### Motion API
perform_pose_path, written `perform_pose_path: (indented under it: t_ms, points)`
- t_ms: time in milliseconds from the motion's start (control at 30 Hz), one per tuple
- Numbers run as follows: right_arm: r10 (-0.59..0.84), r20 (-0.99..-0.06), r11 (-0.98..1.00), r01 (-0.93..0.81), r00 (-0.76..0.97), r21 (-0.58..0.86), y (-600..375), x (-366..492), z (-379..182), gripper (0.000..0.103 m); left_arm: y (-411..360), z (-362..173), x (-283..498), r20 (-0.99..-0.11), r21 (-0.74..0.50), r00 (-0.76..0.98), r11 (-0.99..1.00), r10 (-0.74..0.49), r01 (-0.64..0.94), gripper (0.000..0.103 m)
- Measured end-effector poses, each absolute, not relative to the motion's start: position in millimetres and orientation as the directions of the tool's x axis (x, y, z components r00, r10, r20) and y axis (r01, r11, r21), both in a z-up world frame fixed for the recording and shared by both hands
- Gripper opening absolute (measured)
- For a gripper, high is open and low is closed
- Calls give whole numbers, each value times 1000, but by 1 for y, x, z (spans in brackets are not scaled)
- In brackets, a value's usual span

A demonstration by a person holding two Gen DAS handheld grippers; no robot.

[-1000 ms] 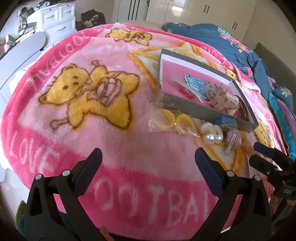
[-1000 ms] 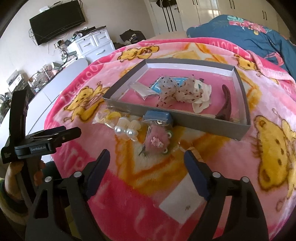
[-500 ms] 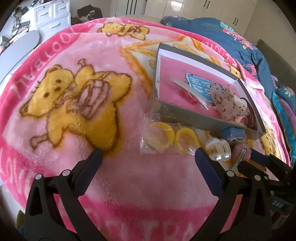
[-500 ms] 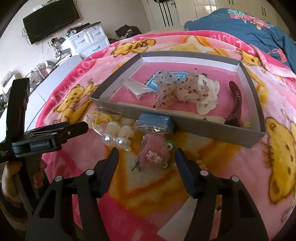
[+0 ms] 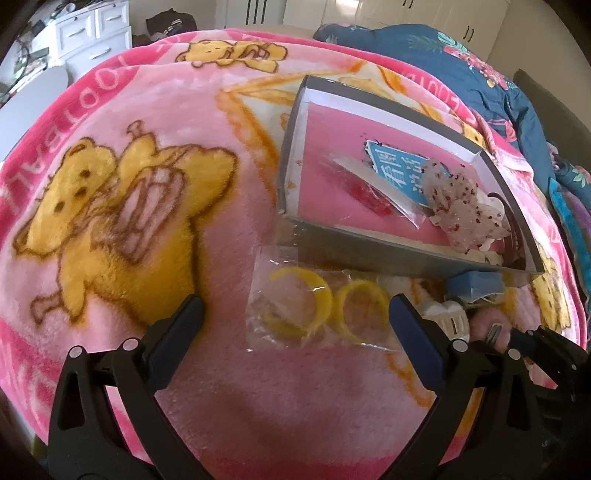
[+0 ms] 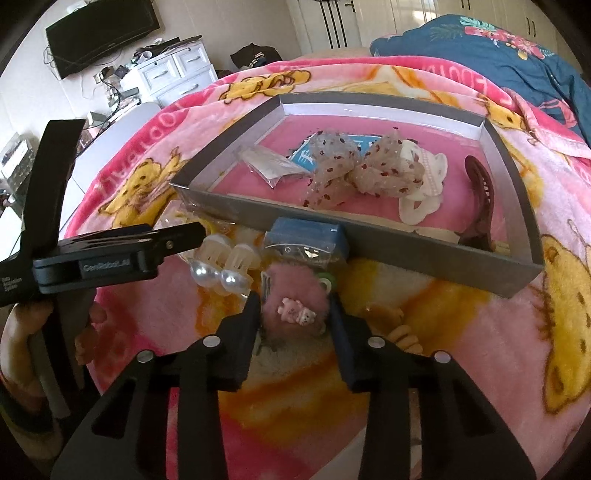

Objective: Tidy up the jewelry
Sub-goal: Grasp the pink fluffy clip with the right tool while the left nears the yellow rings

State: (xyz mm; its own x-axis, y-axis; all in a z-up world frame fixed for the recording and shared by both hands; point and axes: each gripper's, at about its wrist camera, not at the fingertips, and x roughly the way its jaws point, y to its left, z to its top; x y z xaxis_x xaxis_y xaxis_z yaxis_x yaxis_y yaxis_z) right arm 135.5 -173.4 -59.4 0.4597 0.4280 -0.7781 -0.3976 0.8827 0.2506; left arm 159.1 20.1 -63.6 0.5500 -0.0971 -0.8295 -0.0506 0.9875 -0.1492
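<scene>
A grey tray (image 6: 406, 251) lies on the pink blanket and holds a sheer dotted bow (image 6: 364, 168), a clear packet (image 6: 271, 164), a white clip and a dark claw clip (image 6: 480, 192). In front of it lie a clear bag of yellow rings (image 5: 314, 306), two pearl clips (image 6: 221, 271), a blue box (image 6: 306, 238) and a pink fluffy hair clip (image 6: 295, 304). My right gripper (image 6: 295, 314) has its jaws closed in around the fluffy clip, pads touching its sides. My left gripper (image 5: 295, 328) is open, straddling the bag of rings.
The tray (image 5: 388, 251) also shows in the left wrist view. A blue floral duvet (image 6: 517, 44) lies behind the tray. A white dresser (image 6: 173, 74) and a wall TV (image 6: 99, 33) stand beyond the bed's left side. The left gripper's body (image 6: 110, 258) sits close beside my right gripper.
Both grippers moved forward and down. The right jaws narrowed from wide open onto the pink fluffy clip. The left gripper came over the bag of yellow rings, still open.
</scene>
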Motion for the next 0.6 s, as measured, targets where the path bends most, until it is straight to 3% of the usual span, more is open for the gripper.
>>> perform_pose_path:
  t_ms: [167, 267, 333, 600]
  points:
    - [449, -771, 870, -418, 452, 261, -172, 132, -59, 33, 12, -65, 160, -829, -122, 554, 992, -82, -35, 92]
    - [456, -769, 865, -427, 448, 264, -171, 129, -58, 32, 6, -67, 159, -829, -111, 552, 994, -85, -15, 83]
    - [461, -768, 862, -428, 445, 270, -172, 127, -58, 32, 4, -66, 159, -828, -118, 552, 993, -99, 0, 69]
    - [473, -757, 857, -433, 450, 279, -176, 121, -50, 32, 5, -63, 152, -823, -136, 556, 991, -114, 1, 63]
